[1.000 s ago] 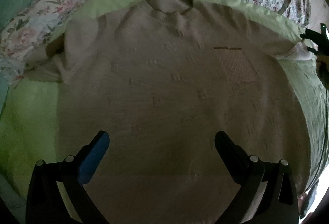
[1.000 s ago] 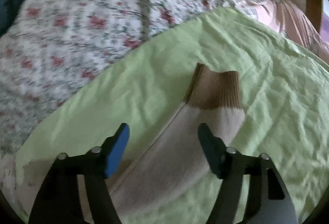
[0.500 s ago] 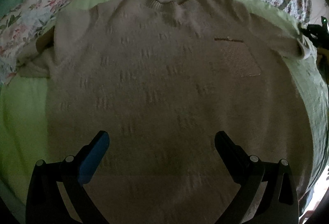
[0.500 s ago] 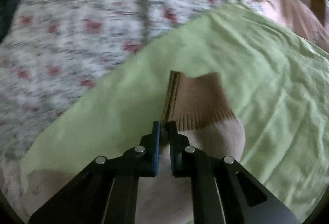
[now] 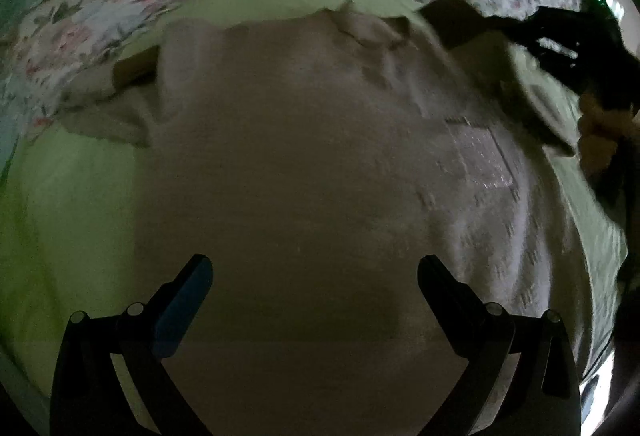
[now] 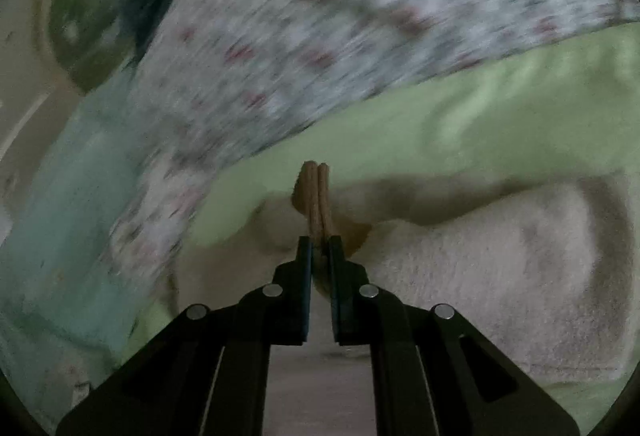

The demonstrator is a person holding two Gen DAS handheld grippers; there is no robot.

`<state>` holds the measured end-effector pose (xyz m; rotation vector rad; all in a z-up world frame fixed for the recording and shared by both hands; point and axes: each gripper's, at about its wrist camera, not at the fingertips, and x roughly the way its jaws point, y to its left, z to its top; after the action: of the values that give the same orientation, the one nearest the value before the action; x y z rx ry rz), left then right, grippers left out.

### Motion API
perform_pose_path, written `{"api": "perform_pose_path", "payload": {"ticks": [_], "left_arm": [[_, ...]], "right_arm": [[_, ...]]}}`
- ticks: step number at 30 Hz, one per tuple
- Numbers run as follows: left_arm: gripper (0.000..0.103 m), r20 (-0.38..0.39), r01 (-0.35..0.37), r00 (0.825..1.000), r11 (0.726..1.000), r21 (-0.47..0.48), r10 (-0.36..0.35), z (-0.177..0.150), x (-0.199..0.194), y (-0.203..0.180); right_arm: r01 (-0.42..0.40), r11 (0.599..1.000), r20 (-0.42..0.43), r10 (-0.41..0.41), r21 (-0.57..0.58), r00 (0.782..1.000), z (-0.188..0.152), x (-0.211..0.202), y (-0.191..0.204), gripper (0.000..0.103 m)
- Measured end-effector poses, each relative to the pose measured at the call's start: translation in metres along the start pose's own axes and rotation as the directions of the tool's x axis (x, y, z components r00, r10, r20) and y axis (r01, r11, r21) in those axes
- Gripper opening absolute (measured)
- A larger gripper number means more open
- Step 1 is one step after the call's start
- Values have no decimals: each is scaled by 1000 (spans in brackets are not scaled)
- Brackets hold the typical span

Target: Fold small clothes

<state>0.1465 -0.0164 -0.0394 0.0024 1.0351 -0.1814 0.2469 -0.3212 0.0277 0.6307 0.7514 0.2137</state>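
A beige knitted sweater (image 5: 304, 164) fills the middle of the left wrist view, spread front-up on a light green sheet (image 5: 72, 204) that covers the bed; its round neckline (image 5: 368, 26) sits near the top centre and a textured chest pocket (image 5: 480, 160) lies right of centre. The left gripper (image 5: 314, 276) hangs above the sweater's lower body at the bottom of the frame, its two fingers spread wide apart with only fabric showing between them and nothing held. One sleeve (image 5: 108, 116) lies bunched at the left edge of the sweater, partly on the green sheet. At the upper right of that view the right gripper (image 5: 556, 40) appears as a dark shape raising the other sleeve's brown ribbed cuff (image 5: 452, 24) off the bed, so the fabric there folds over toward the sweater's body. In the right wrist view the right gripper (image 6: 320, 248) is closed tight on this cuff (image 6: 316, 196), which stands up as a narrow doubled strip just above the fingertips in the centre of the frame, with the pale sleeve (image 6: 500, 248) bulging to the lower right. A floral bedspread (image 6: 320, 36) runs blurred across the upper half, with the green sheet (image 6: 460, 124) below it.
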Motion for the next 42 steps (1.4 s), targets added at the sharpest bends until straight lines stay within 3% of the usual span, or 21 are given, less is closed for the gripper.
{"api": "perform_pose_path", "payload": {"ticks": [5,12,14,15,16,22,25,26,28,29,30,31,32,34,38,42], "left_arm": [[102,19,40,999,997,-65,-38,2,-1,31],[102,37,130,991,981,-147,-126,22,14,60],[102,36,160,987,973,-167,-157,29,22,65],[102,37,178,984,968,-176,-174,34,27,67],[102,38,199,980,963,-184,-195,42,34,68],[102,22,305,952,935,-183,-307,102,81,56],[101,-12,378,922,909,-173,-386,138,114,42],[100,-19,382,920,907,-178,-391,147,125,37],[84,-33,358,929,918,-170,-368,160,142,31],[63,-21,349,934,924,-155,-357,165,145,28],[49,-4,325,945,937,-127,-328,169,146,24],[20,1,308,951,945,-108,-310,171,147,22],[10,1,325,945,940,-106,-326,169,147,23],[9,45,347,938,930,-120,-344,164,135,29],[9,208,337,928,934,-119,-308,139,83,52],[9,175,260,957,949,-176,-230,121,91,78]], "right_arm": [[-98,994,-116,92,-44,989,-35,68,61,9],[-187,982,-269,169,-41,948,-80,126,88,12],[-194,981,-308,184,-4,934,-87,134,85,30],[-195,981,-305,186,0,934,-90,133,84,43],[-199,980,-293,190,-1,937,-91,128,82,46],[-162,987,-185,158,-7,970,-87,75,63,46],[-120,993,-141,122,20,982,-89,48,45,46],[-101,994,-127,104,28,986,-91,37,37,46],[-75,996,-109,79,42,991,-95,22,26,46],[-63,996,-94,68,56,993,-98,12,19,46],[-55,996,-83,61,67,995,-100,4,13,46],[-45,996,-72,51,80,996,-102,-3,9,46],[-33,995,-60,39,95,997,-103,-9,4,46],[-18,993,-37,23,115,999,-104,-20,-4,46],[37,991,14,-39,126,999,-98,-44,-19,46],[101,986,48,-108,132,993,-89,-58,-36,46]]}}
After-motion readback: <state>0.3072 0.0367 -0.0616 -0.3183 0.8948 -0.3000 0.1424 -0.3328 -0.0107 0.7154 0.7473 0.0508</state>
